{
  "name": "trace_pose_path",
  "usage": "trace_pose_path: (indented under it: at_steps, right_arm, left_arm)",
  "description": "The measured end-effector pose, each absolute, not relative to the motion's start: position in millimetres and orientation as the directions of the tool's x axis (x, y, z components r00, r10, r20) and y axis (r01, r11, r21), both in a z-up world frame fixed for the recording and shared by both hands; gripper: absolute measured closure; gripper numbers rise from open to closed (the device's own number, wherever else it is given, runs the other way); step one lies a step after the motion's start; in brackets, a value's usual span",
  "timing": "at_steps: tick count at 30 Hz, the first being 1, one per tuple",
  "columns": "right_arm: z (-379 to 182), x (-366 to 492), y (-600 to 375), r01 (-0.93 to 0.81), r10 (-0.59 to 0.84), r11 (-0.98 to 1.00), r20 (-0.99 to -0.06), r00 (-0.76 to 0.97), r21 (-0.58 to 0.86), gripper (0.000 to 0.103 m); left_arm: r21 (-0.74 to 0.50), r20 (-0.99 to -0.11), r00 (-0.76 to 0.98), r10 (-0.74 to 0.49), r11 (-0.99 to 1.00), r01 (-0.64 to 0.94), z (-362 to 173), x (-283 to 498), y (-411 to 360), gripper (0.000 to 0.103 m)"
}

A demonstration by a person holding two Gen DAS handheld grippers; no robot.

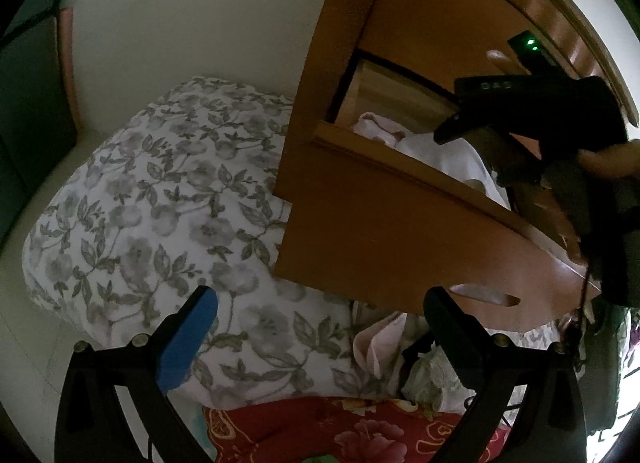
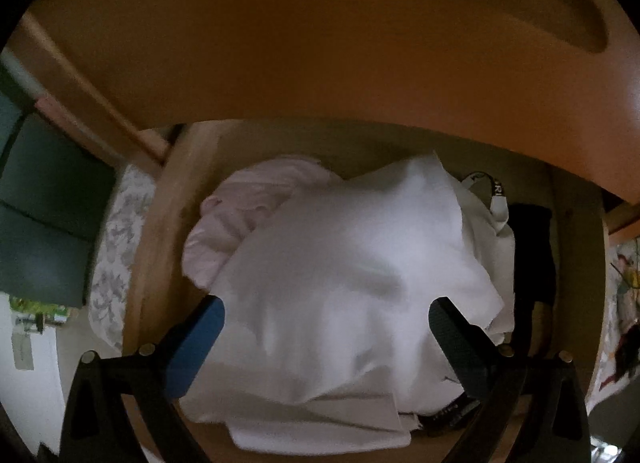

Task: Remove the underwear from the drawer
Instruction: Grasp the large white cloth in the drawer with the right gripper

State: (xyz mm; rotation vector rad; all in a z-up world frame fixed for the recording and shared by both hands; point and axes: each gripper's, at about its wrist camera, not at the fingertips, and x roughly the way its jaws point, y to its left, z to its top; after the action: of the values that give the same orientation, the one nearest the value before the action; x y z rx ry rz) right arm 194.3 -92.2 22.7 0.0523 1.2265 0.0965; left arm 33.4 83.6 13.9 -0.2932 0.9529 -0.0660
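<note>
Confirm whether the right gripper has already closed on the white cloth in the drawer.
No. The right gripper is open, its fingers spread over the white cloth.

- The drawer (image 2: 160,231), of orange-brown wood, stands pulled open from its cabinet, its pale inner walls showing.
- White underwear (image 2: 344,263) lies crumpled on top, filling the drawer's middle.
- A pale pink piece (image 2: 244,207) lies bunched at the far left, partly under the white.
</note>
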Motion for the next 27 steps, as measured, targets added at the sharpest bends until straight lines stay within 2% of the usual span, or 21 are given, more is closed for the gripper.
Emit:
trace_pose_path:
  at_steps: [4, 15, 17, 21, 27]
  right_arm:
    - [13, 205, -89, -0.020, 0.100, 0.995, -0.947, 0.307, 0.099, 0.000]
    - [-7, 214, -77, -0.045, -0.022, 0.998, -0.967, 0.255, -0.034, 0.000]
    - [-7, 212, -79, -0.049, -0.032, 0.998, -0.965, 0.260, -0.046, 0.004]
    - [-7, 208, -76, -0.045, -0.043, 0.997, -0.959, 0.281, -0.058, 0.018]
    - [2, 196, -86, -0.039, -0.009, 0.999, -0.950, 0.313, -0.022, 0.034]
  left_arm:
    - [-0.281, -0.796, 0.576, -0.187, 0.956, -0.078, 12, 34, 86, 0.000]
    - [-0.292, -0.801, 0.565, -0.198, 0.953, -0.081, 13, 35, 88, 0.000]
    - [-0.295, -0.803, 0.561, -0.199, 0.952, -0.085, 13, 36, 89, 0.000]
    - [-0.297, -0.806, 0.557, -0.199, 0.951, -0.089, 12, 36, 89, 0.000]
    - [-0.296, -0.807, 0.557, -0.199, 0.951, -0.089, 12, 35, 89, 0.000]
